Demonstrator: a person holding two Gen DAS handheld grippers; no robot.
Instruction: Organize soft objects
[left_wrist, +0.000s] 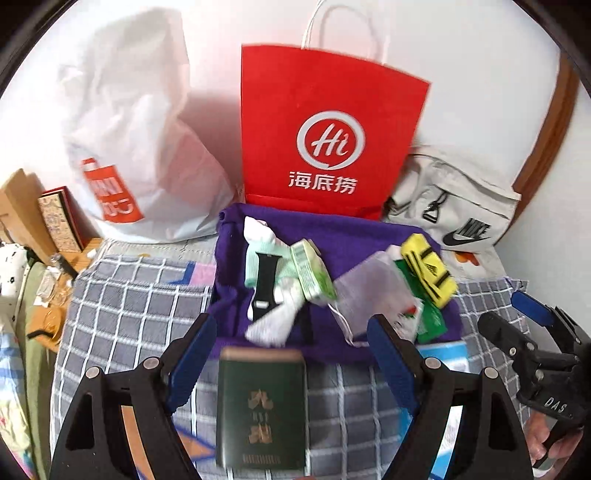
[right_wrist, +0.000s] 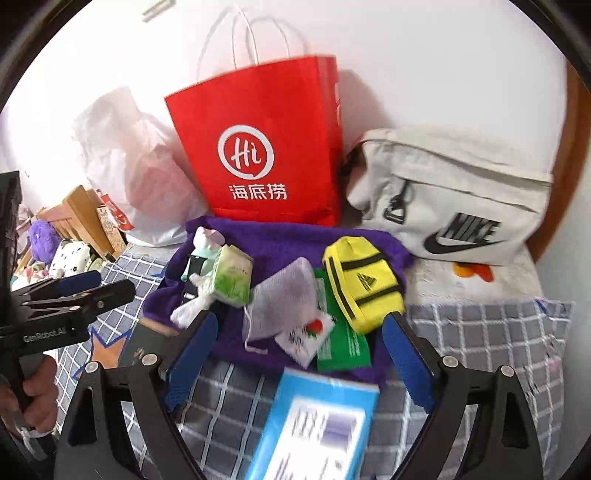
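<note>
A purple cloth (left_wrist: 332, 236) (right_wrist: 280, 240) lies on the checked bed. On it sit a white and mint sock (left_wrist: 273, 325) (right_wrist: 192, 310), a black watch strap (left_wrist: 264, 284), a green tissue pack (left_wrist: 312, 273) (right_wrist: 232, 277), a grey mesh pouch (left_wrist: 365, 291) (right_wrist: 284, 299), a yellow pouch (left_wrist: 428, 275) (right_wrist: 364, 284) and green packets (right_wrist: 343, 343). My left gripper (left_wrist: 291, 347) is open just in front of the cloth, over a dark green booklet (left_wrist: 262, 410). My right gripper (right_wrist: 299, 347) is open over a blue box (right_wrist: 317, 424).
A red paper bag (left_wrist: 325, 129) (right_wrist: 266, 147) stands behind the cloth against the wall. A white plastic bag (left_wrist: 136, 147) is to its left, a white Nike bag (left_wrist: 454, 210) (right_wrist: 454, 199) to its right. Boxes and clutter (left_wrist: 48, 229) lie at the far left.
</note>
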